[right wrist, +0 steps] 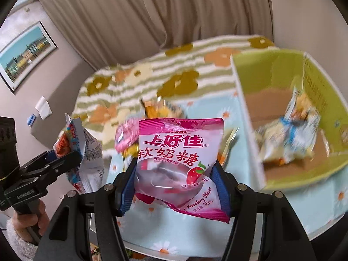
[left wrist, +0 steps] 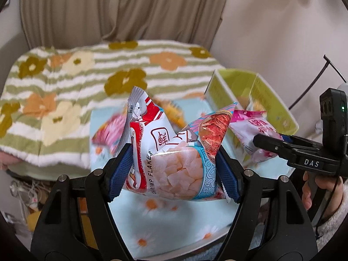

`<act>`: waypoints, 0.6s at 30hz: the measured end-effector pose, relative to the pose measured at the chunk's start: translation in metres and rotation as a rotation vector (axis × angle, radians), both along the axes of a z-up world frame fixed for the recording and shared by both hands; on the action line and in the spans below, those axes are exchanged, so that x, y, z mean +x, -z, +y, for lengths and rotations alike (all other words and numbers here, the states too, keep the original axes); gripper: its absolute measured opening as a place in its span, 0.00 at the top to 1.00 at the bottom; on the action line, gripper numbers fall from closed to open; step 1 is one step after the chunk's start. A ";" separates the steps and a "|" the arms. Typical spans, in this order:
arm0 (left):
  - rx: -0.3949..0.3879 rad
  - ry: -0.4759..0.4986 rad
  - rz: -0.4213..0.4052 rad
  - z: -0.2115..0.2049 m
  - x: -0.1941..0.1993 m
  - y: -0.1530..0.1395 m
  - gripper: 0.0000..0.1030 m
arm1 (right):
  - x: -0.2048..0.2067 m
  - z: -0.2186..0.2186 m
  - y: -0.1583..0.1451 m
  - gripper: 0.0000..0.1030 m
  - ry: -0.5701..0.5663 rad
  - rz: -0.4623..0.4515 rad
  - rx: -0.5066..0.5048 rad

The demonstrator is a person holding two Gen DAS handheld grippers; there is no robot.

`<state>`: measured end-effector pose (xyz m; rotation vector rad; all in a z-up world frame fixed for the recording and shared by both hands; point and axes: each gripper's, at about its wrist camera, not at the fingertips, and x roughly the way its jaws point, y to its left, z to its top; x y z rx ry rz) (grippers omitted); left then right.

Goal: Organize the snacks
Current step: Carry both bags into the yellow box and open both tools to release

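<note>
My left gripper (left wrist: pixel 173 152) is shut on a red-and-white shrimp flakes bag (left wrist: pixel 174 167), held crumpled between the blue pads above the table. My right gripper (right wrist: pixel 174 165) is shut on a pink strawberry soft-candy bag (right wrist: pixel 178 143), its pads pressing both sides. Each view shows the other tool. The right gripper (left wrist: pixel 267 141) with the pink bag (left wrist: pixel 250 128) is at the right. The left gripper (right wrist: pixel 65 158) with the shrimp bag (right wrist: pixel 91 152) is at the left. A green cardboard box (right wrist: pixel 271 69) stands open on the right with a blurred snack bag (right wrist: pixel 289 134) inside.
Below lies a table with a light-blue daisy cloth (right wrist: pixel 195 235). On it are more snack packs, an orange-yellow one (right wrist: pixel 161 108) and a pink one (right wrist: pixel 126 134). Behind is a bed with a striped flower blanket (left wrist: pixel 87 76), then curtains and a wall.
</note>
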<state>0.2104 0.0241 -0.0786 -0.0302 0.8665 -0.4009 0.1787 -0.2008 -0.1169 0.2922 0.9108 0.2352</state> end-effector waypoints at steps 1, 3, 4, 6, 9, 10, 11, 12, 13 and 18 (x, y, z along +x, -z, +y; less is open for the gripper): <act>0.000 0.000 -0.014 -0.010 0.001 -0.006 0.31 | 0.002 -0.009 -0.006 0.43 -0.002 -0.017 -0.007; -0.008 0.006 -0.037 -0.035 0.007 -0.017 0.31 | 0.007 -0.035 -0.017 0.43 -0.002 -0.043 -0.014; -0.021 0.013 -0.047 -0.051 0.011 -0.023 0.31 | 0.007 -0.043 -0.021 0.43 0.000 -0.051 -0.013; -0.049 0.033 -0.054 -0.085 0.020 -0.030 0.31 | 0.010 -0.067 -0.029 0.43 0.013 -0.074 -0.017; -0.062 0.060 -0.060 -0.132 0.036 -0.035 0.31 | 0.022 -0.110 -0.038 0.43 0.040 -0.087 -0.014; -0.066 0.070 -0.059 -0.150 0.042 -0.036 0.31 | 0.025 -0.125 -0.040 0.43 0.047 -0.086 -0.017; -0.070 0.075 -0.054 -0.165 0.048 -0.035 0.31 | 0.029 -0.141 -0.040 0.43 0.056 -0.086 -0.022; -0.080 0.080 -0.043 -0.181 0.055 -0.034 0.31 | 0.034 -0.156 -0.040 0.43 0.057 -0.083 -0.026; -0.099 0.087 -0.028 -0.197 0.064 -0.031 0.31 | 0.037 -0.165 -0.040 0.43 0.056 -0.080 -0.029; -0.089 0.115 0.034 -0.261 0.101 -0.013 0.31 | 0.058 -0.215 -0.027 0.43 0.097 -0.041 -0.029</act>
